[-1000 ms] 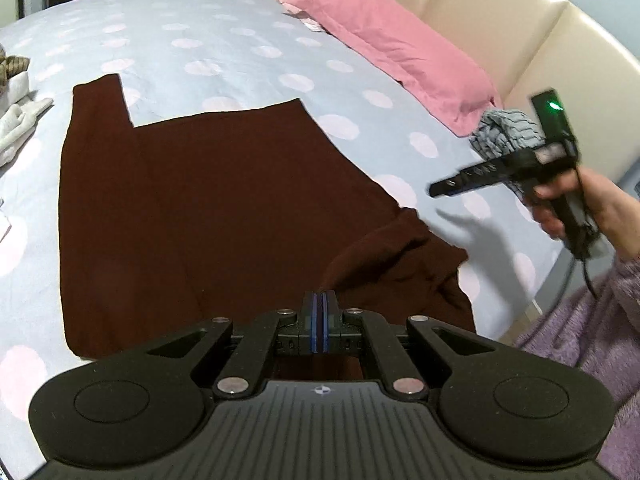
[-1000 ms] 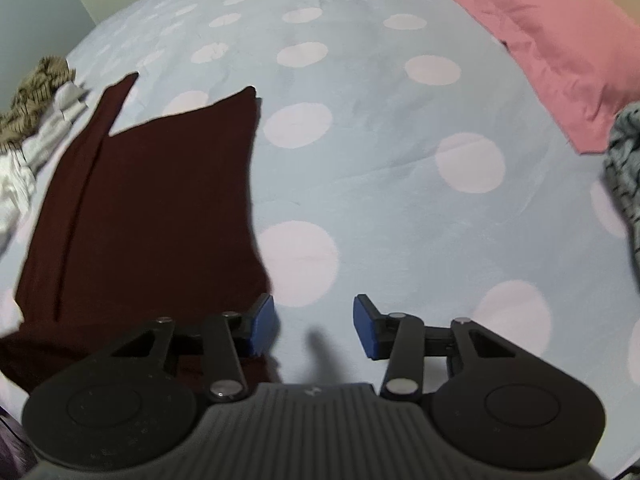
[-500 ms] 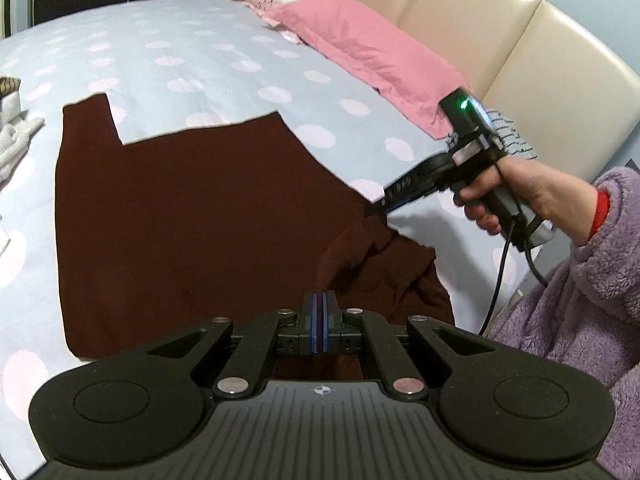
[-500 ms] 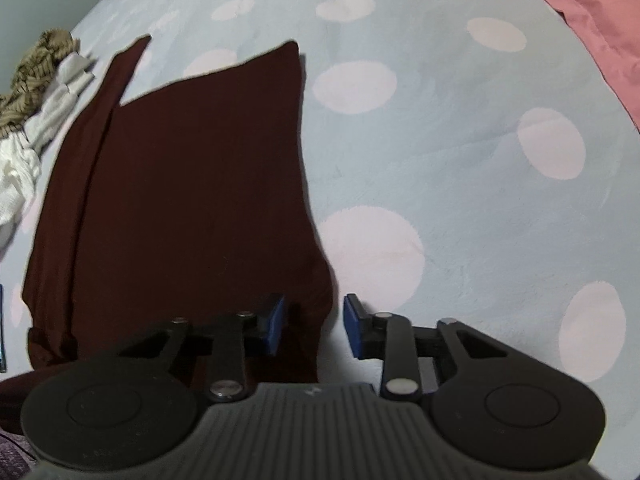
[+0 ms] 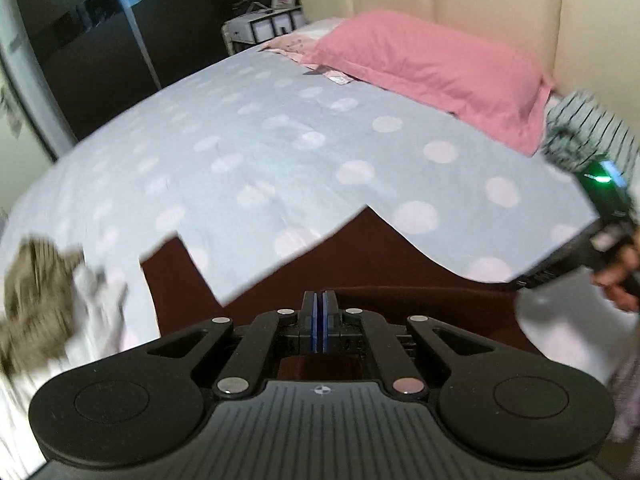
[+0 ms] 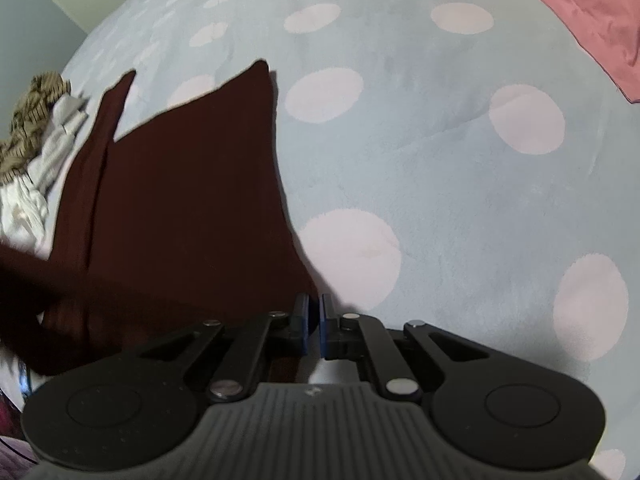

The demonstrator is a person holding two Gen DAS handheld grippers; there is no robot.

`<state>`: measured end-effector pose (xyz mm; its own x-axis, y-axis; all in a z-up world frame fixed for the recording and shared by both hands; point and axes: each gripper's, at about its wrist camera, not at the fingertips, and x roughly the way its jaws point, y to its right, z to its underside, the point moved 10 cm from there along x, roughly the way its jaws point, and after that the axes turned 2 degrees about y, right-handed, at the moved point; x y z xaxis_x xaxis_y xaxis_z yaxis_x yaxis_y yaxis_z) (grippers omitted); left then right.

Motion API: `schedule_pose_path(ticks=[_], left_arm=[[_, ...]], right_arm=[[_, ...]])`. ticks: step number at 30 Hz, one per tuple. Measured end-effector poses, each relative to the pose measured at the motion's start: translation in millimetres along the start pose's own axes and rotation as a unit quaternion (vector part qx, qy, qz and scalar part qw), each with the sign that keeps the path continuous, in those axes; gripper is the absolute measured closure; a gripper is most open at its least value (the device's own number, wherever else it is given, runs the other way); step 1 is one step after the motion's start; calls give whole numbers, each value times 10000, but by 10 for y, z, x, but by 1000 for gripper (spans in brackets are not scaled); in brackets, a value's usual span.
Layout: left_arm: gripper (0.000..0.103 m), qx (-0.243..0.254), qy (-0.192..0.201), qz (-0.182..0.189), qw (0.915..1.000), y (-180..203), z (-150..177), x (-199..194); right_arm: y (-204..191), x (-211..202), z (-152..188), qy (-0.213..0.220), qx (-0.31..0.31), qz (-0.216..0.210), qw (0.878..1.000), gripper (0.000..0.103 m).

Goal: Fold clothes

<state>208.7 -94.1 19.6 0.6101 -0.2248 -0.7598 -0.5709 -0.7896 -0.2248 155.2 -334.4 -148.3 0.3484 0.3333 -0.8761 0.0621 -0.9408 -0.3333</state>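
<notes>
A: Cloth first, from the left wrist view. The left gripper is showing its blue pads pressed flat together, and the garment is lying dark just beyond and beneath them, spread on the bed. Whether any fabric is caught between the pads, I cannot tell.

B: What is worrying you there?

A: If the pads are biting only a thin edge, a lift is likely pulling it free, and the fold is collapsing. The view is also blurring, so a fast swing could be dragging the whole piece askew.

B: And the right wrist view?

A: The right gripper is sitting at the garment's near right corner, jaws almost together with a narrow slit between them. Fabric is reaching the left pad, but I cannot tell whether it is pinched.

B: So the risk?

A: One corner rising while the other is staying down, twisting the cloth. Also, the pile at the far left is lying close to the sleeve, so a wide sweep could be snagging it.
</notes>
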Motion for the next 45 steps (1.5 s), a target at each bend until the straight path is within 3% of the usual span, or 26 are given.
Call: schedule_pose_path(ticks=[4,15,23,27,30,35,38,39,41,45], left_arm=[[102,719,-303,-367,9963,82,-313,519],[102,1943,-537,-262,9791,585,-826,1807],[102,2701,-1256,-10,9546,832,-626,2698],[102,2814,-1508,203,9475,895,-491,2940],[101,2811,-1427,204,9488,902,-448,3031],[101,2495,-944,350,9631,865,-496,2984],[100,2302,-895,455,9679,806,-505,2898],[97,2235,-869,503,9695,775,-510,2848],[79,2088,-826,548,9729,699,-532,2714],[66,1878,-765,527,9778,549,-558,2414]], right_arm=[[31,-40,-32,27,222,-170,9996,97],[48,23,25,-100,232,-145,9996,97],[85,104,19,-180,267,-109,9994,97],[143,158,22,-236,331,-72,9991,97],[148,170,31,-258,304,-45,9992,97],[105,176,24,-249,190,38,9995,97],[112,177,39,-260,202,52,9994,97],[112,173,43,-261,203,55,9994,97],[106,146,60,-254,196,53,9995,97],[66,189,51,-233,209,55,9995,97]])
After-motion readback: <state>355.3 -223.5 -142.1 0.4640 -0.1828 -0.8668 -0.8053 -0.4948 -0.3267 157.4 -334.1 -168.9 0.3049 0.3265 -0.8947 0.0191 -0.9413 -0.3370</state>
